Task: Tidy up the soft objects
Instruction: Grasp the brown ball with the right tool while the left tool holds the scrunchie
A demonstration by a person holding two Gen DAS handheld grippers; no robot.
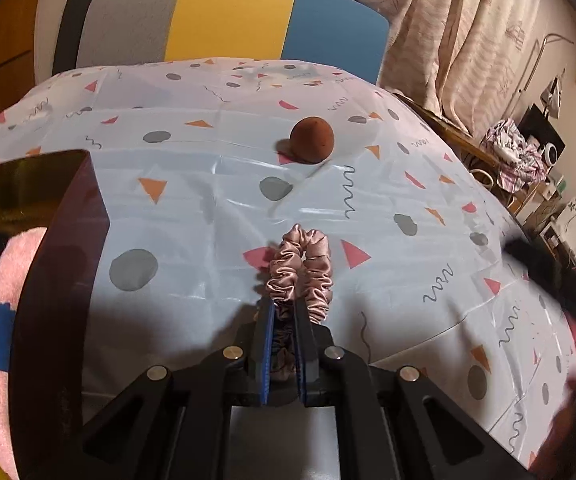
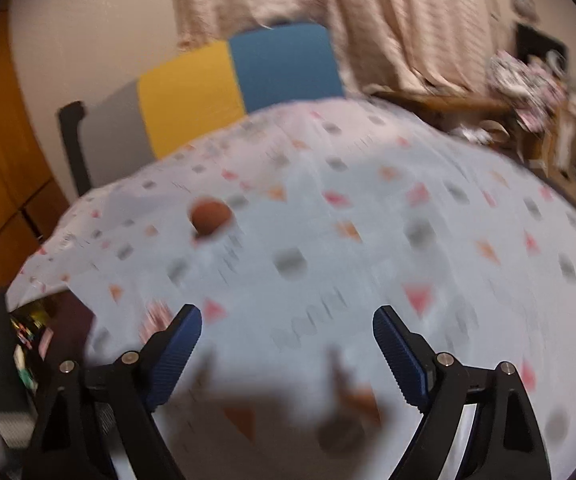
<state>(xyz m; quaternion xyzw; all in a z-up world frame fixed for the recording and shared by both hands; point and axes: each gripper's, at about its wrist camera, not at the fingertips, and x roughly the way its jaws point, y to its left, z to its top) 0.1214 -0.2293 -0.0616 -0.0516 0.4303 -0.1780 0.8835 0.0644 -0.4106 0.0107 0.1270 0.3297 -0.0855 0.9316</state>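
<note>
My left gripper (image 1: pixel 284 306) is shut on a pink satin scrunchie (image 1: pixel 301 270), whose loop sticks out past the fingertips over the patterned tablecloth (image 1: pixel 208 168). Farther back on the cloth rests a brown ball (image 1: pixel 312 140). At the left edge stands a dark box (image 1: pixel 64 248) with a pink soft item (image 1: pixel 4 320) inside. In the blurred right wrist view my right gripper (image 2: pixel 288 320) stands open above the cloth with nothing between its fingers, and the brown ball (image 2: pixel 210 216) lies far to the left ahead.
A grey, yellow and blue chair back (image 1: pixel 224 20) stands behind the table, with curtains (image 1: pixel 447 20) beyond. Cluttered furniture (image 1: pixel 519 152) sits to the right past the table edge. A dark blurred shape (image 1: pixel 559 272) shows at the right edge of the left wrist view.
</note>
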